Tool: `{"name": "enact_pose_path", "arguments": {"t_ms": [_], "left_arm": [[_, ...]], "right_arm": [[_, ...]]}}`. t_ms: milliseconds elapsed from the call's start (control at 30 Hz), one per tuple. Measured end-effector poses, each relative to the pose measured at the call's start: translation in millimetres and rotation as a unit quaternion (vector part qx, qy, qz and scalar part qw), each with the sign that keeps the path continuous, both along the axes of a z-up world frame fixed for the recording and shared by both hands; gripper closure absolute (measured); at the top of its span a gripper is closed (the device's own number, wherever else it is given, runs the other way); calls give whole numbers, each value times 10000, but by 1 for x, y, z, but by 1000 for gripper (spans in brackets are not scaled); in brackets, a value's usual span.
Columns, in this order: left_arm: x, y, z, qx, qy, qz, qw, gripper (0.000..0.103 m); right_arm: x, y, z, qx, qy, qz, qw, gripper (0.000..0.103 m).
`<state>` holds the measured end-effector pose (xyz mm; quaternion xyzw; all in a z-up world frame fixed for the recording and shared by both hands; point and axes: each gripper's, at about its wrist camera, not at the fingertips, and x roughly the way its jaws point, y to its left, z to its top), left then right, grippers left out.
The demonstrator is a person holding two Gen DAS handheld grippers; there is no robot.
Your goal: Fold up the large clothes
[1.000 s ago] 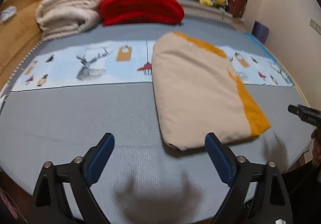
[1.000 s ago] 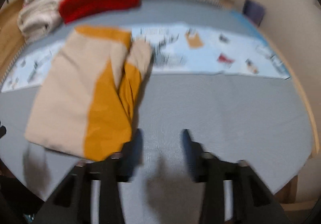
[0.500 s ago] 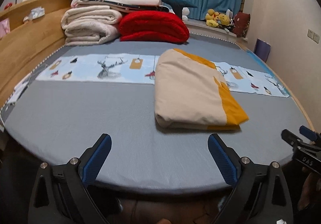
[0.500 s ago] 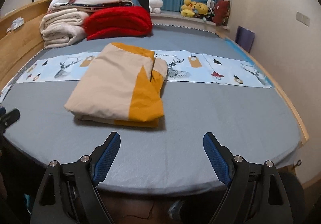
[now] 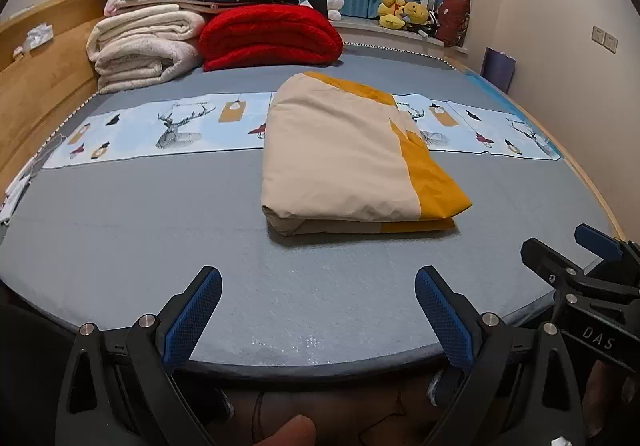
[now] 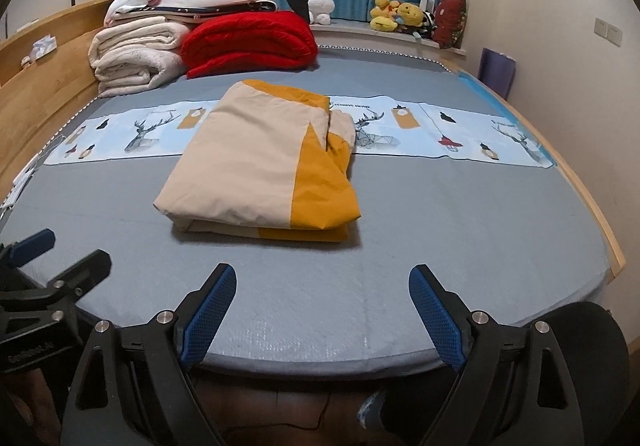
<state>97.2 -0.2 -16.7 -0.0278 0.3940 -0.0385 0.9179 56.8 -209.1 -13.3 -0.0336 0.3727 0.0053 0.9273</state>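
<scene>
Pulled both claws back off bed (image 5: 120, 230); folded beige-and-yellow garment (image 5: 344, 158) lies alone, untouched. My left gripper (image 5: 318, 310) gapes empty; right gripper (image 6: 322, 306) just spread wide, nothing between.

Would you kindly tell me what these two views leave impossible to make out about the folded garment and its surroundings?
- Folded garment: the inner layers are hidden under the top panel in both views; its type is unclear.
- Plush toys: too small to identify, both views.
- Right gripper: cut off by the left wrist view's right edge.
</scene>
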Motion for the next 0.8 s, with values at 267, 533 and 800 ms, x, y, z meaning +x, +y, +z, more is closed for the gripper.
{"name": "enact_pose_path", "arguments": {"t_ms": [267, 533, 800], "left_arm": [[0, -2, 0, 5, -20, -10, 10000, 7], [0, -1, 1, -8, -22, -14, 10000, 7], [1, -2, 1, -22, -19, -12, 10000, 7]], "right_arm": [[1, 8, 1, -16, -143, 177, 9997, 14], [-1, 15, 2, -34, -276, 301, 9992, 14], [0, 17, 2, -33, -305, 321, 9990, 15]]}}
